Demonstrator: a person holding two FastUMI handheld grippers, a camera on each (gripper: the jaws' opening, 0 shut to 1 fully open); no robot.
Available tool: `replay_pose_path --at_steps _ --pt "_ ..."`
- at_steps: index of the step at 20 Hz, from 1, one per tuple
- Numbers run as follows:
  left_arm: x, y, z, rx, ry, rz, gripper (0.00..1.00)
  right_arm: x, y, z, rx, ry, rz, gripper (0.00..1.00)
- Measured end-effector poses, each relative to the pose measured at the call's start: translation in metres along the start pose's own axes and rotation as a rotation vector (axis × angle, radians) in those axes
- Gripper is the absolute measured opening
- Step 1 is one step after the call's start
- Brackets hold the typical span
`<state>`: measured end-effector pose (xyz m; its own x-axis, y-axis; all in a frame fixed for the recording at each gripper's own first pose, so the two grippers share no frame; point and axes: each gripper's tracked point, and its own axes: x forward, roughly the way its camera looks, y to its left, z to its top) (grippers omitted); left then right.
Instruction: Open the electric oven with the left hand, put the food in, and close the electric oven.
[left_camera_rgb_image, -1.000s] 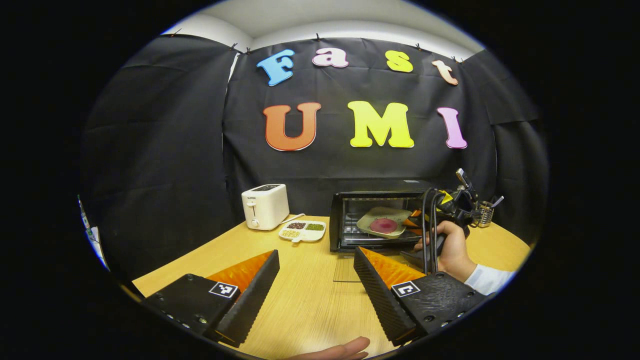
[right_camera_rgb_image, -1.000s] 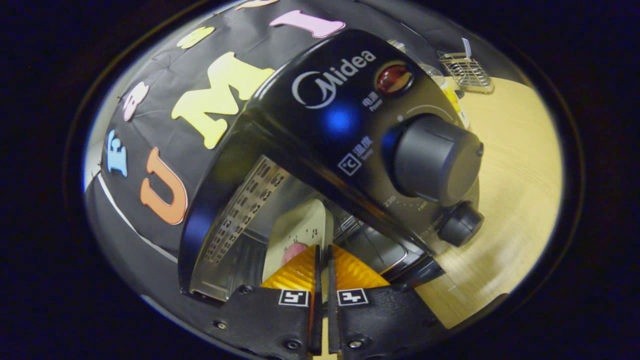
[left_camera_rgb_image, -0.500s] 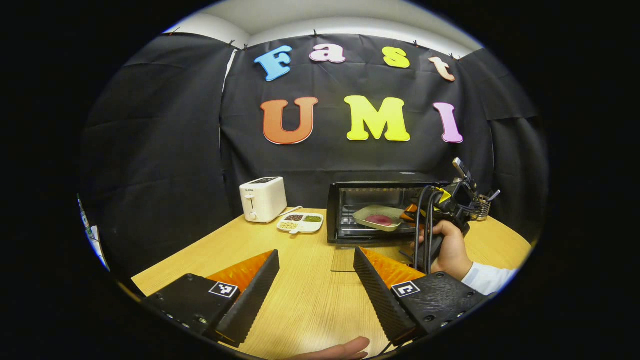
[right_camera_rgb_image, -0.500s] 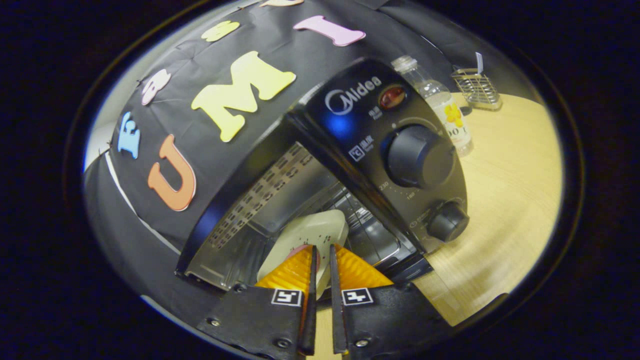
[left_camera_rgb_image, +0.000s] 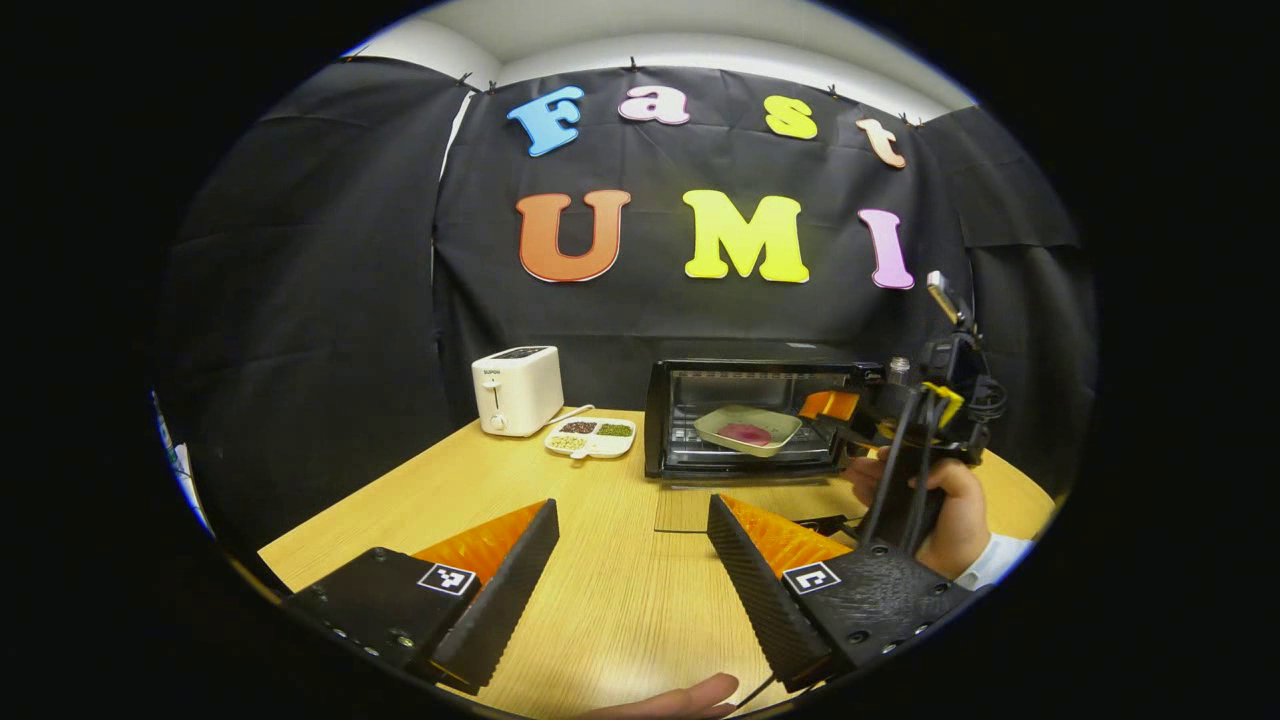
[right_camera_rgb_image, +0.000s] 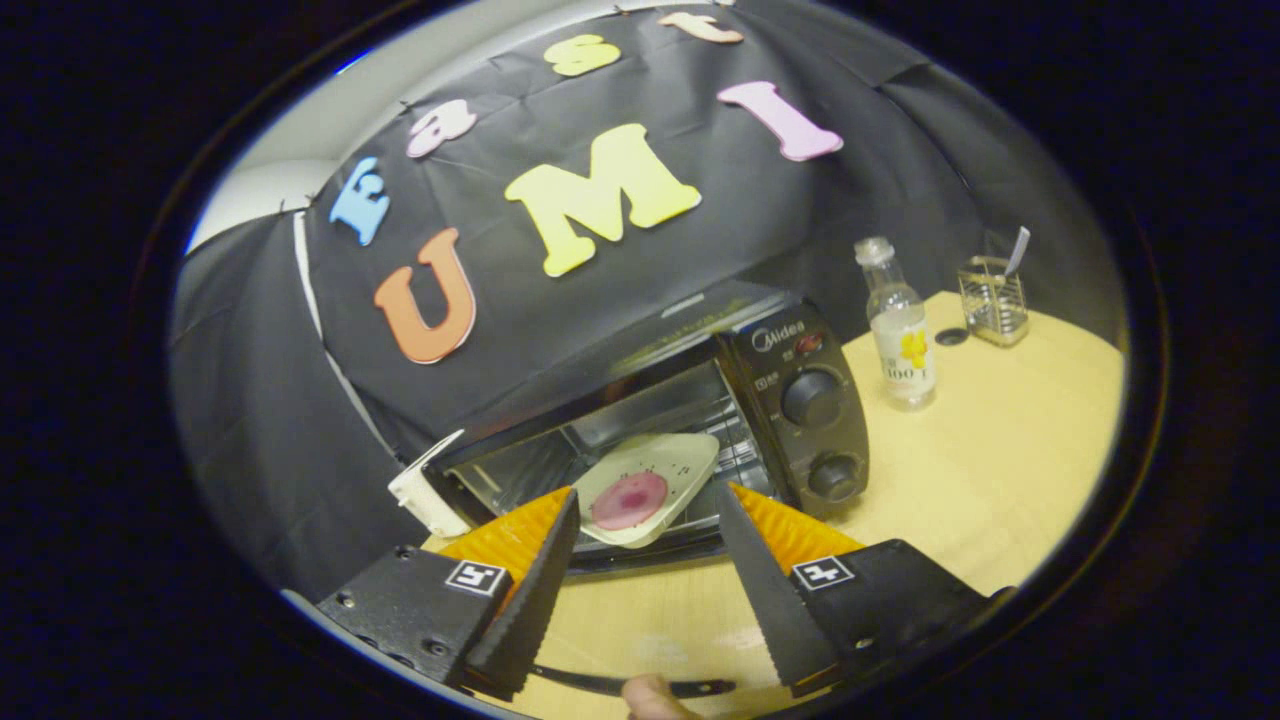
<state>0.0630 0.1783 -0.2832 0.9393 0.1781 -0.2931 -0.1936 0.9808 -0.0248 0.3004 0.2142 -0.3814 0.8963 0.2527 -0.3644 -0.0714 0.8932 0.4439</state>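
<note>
The plate (right_camera_rgb_image: 645, 488) sits in the open oven (left_camera_rgb_image: 745, 418); both your grippers (left_camera_rgb_image: 630, 560) (right_camera_rgb_image: 648, 560) gape empty, so only closing is left.

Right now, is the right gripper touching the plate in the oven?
Apart. The right gripper view shows the right gripper open, its fingers clear of the plate.

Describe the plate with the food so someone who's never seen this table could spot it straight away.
Find the black electric oven on the wooden table, right of the white toaster. Its door is open, and the plate sits on the rack inside. It is pale, squarish, with one round pink piece of food, unlike the divided white dish of mixed grains by the toaster.
</note>
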Motion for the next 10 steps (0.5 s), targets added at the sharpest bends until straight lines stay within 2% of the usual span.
replay_pose_path --at_steps 1,2,3,6,8,9,10 --pt "0.000 0.000 0.000 -0.003 0.003 -0.001 0.96 -0.011 0.002 0.007 -0.025 -0.016 0.010 0.85" --pt "0.000 0.000 -0.001 -0.009 0.005 -0.005 0.96 -0.020 0.002 0.015 -0.051 -0.031 0.024 0.93" --pt "0.001 -0.003 -0.003 -0.015 0.013 -0.014 0.95 -0.033 0.007 0.023 -0.086 -0.047 0.037 0.87" --pt "0.004 -0.014 -0.011 -0.022 0.042 -0.034 0.96 -0.068 0.004 0.041 -0.165 -0.079 0.040 0.96" --pt "0.008 -0.021 -0.017 -0.016 0.063 -0.042 0.96 -0.088 0.000 0.055 -0.189 -0.095 0.051 0.96" --pt "0.010 -0.026 -0.018 -0.012 0.071 -0.048 0.96 -0.098 0.000 0.062 -0.207 -0.108 0.054 1.00" --pt "0.014 -0.033 -0.019 -0.008 0.079 -0.059 0.96 -0.107 -0.005 0.071 -0.230 -0.119 0.047 0.95"
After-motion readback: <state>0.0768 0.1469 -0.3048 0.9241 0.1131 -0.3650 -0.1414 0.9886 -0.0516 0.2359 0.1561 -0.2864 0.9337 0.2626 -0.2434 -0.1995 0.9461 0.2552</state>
